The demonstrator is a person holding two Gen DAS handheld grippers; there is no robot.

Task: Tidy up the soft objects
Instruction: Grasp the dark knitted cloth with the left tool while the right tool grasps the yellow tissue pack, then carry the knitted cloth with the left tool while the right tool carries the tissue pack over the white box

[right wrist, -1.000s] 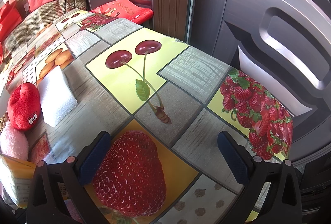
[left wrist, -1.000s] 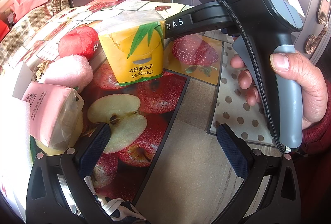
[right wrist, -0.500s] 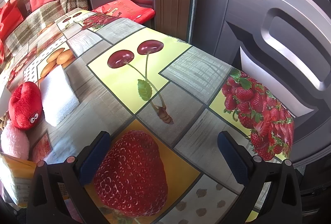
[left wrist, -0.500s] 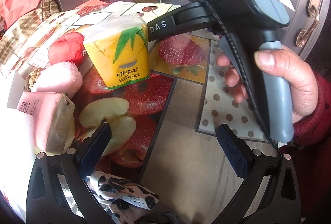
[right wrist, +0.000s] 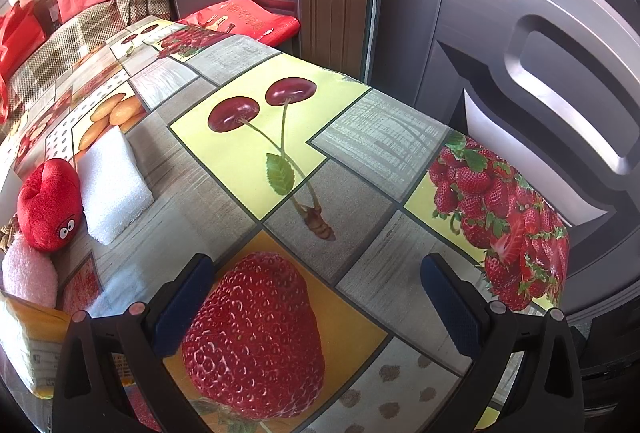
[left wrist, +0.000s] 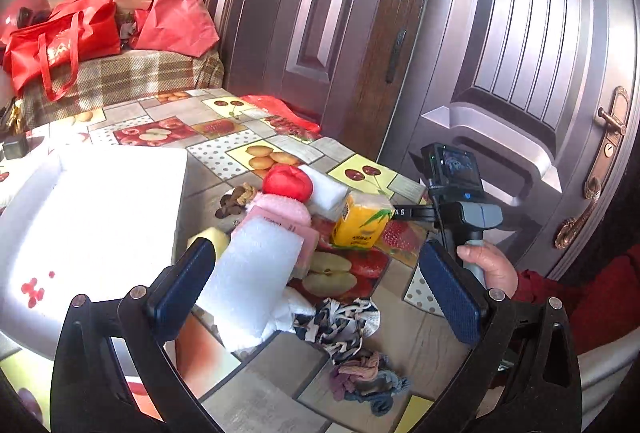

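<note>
Left tongs spread wide, holding nothing, above white foam block; right tongs likewise wide, empty, over table.

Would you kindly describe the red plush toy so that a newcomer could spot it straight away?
Start at the fruit-print tablecloth and find the white foam block near its left side. The red plush toy sits against that block's left, above a fluffy pink ball. Alone among its pale neighbours, it is bright red with two googly eyes.

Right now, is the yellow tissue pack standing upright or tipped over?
Upright. The yellow tissue pack stands on its base on the fruit-print tablecloth, its printed front facing the left wrist camera.
</note>
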